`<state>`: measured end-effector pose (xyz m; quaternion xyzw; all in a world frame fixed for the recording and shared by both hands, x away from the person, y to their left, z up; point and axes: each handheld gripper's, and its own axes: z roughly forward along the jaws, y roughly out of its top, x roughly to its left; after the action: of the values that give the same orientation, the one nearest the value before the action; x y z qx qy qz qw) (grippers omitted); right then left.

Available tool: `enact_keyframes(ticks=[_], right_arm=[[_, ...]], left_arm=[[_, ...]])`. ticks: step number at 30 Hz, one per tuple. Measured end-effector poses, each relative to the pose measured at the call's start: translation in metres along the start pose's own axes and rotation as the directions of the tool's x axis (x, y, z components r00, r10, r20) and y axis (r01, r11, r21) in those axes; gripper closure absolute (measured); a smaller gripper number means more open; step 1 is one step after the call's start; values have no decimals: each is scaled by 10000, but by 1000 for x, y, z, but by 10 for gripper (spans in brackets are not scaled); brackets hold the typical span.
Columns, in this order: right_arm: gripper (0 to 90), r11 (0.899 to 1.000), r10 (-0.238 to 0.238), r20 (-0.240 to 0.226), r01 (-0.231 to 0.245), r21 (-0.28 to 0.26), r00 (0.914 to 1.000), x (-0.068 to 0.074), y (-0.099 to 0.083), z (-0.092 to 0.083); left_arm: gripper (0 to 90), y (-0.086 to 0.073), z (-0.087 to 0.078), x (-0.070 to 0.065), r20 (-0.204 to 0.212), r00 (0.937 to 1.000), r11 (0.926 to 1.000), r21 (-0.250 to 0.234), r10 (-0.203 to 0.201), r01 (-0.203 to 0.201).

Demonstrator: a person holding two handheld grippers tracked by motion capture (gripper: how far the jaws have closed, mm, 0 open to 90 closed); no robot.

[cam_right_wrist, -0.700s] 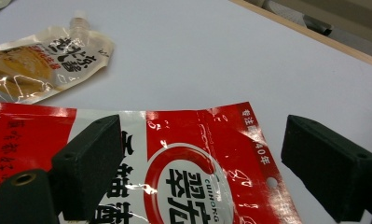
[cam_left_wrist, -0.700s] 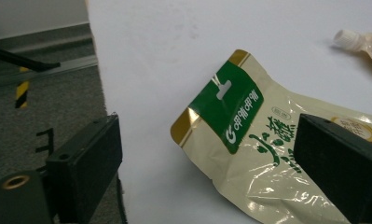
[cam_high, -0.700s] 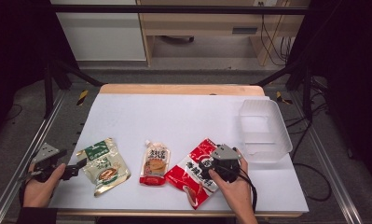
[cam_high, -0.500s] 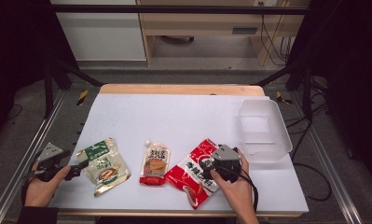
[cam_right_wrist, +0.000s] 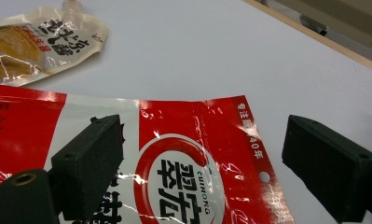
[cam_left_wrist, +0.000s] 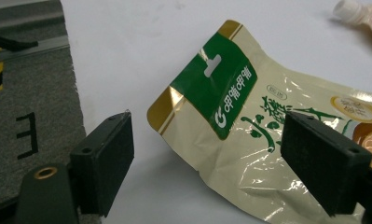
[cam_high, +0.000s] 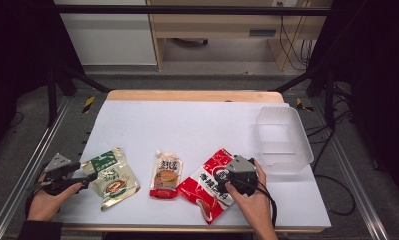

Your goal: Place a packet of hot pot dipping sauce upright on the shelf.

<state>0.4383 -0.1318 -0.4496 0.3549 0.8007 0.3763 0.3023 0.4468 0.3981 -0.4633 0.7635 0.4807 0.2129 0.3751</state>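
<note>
Over the green pouch [cam_high: 110,176], the left hand-held gripper [cam_high: 89,177] has edged closer, jaws wide, gripping nothing.

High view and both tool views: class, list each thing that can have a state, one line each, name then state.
Green pouch: flat on the table, sealed, not gripped.
Spouted pouch: lying flat, cap on.
Red pouch: flat, not gripped.
Clear container: upright, empty.
Left tool: open over the green pouch.
Right tool: open over the red pouch.
</note>
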Motion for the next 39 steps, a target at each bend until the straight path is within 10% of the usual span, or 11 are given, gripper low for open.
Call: enact_keyframes(ticks=[16,31,39], right_arm=[[126,9998,-185,2,185,41,9998,4,3,-1],[120,9992,-411,-116,411,0,9991,9,5,0],[118,9984,-562,-241,562,-9,9981,13,6,2]], left_arm=[[612,0,2,-5,1094,9939,9986,523,-143,86],[897,5,5,-1,865,9960,9975,642,223,-279],[900,6,-4,-3,646,9968,9982,342,462,-485]])
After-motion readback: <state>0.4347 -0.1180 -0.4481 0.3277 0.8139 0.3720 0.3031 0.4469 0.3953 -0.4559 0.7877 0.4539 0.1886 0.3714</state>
